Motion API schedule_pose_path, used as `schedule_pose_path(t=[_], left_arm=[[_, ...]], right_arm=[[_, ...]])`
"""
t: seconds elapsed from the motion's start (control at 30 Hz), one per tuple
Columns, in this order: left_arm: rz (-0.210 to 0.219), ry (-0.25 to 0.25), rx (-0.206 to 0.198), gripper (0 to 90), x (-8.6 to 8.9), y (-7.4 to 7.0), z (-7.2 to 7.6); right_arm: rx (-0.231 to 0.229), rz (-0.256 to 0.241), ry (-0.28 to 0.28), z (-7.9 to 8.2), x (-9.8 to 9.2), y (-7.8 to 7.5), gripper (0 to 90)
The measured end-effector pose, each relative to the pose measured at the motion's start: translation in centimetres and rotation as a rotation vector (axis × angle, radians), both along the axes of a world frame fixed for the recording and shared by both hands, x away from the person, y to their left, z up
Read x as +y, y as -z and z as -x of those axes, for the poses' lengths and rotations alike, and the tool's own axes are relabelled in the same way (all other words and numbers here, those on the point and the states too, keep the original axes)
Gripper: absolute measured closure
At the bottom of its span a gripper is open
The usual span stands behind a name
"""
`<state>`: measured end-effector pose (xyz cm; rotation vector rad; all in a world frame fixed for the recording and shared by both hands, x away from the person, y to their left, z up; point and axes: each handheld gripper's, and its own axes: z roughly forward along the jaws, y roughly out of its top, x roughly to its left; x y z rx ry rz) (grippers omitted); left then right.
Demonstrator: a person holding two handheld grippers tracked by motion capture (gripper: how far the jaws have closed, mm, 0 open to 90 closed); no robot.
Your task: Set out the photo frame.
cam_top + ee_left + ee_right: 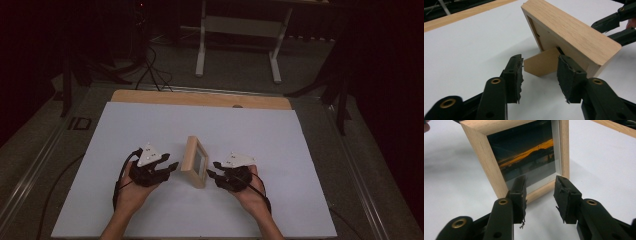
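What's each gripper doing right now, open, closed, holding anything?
Left gripper: open, fingers either side of the stand flap behind the photo frame, holding nothing.
Right gripper: open, at the frame's front lower edge, holding nothing.

My high view is dim, corners falling to black; only the white table (pixel 150 130) catches light. Close up, my jaws blur softly, and the frame's glass (pixel 524 157) reflects darkly
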<state>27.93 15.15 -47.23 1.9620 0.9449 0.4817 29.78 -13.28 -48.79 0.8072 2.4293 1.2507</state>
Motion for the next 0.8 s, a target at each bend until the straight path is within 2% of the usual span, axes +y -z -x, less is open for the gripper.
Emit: schedule_pose_path(t=[0.23,0.47,0.67,0.7,0.8], left_arm=[[0.071,-0.016,0.004,52.1,0.9,-0.7,0.1],[0.11,0.012,-0.007,52.1,0.9,-1.6,0.5],[0.117,0.028,0.009,49.8,0.3,-2.3,0.8],[0.108,0.029,0.005,49.8,0.1,-2.5,0.9],[0.12,0.035,-0.003,46.6,-0.3,-3.0,1.2]], right_arm=[[-0.001,-0.004,-0.004,-0.1,-0.2,0.0,56.6],[0.004,-0.012,0.009,-0.2,-0.5,-0.1,54.2],[0.005,-0.013,0.009,-0.2,-0.6,-0.2,53.9],[0.005,-0.014,0.009,-0.2,-0.6,-0.2,53.7],[0.005,-0.017,0.009,-0.3,-0.7,-0.2,53.2]])
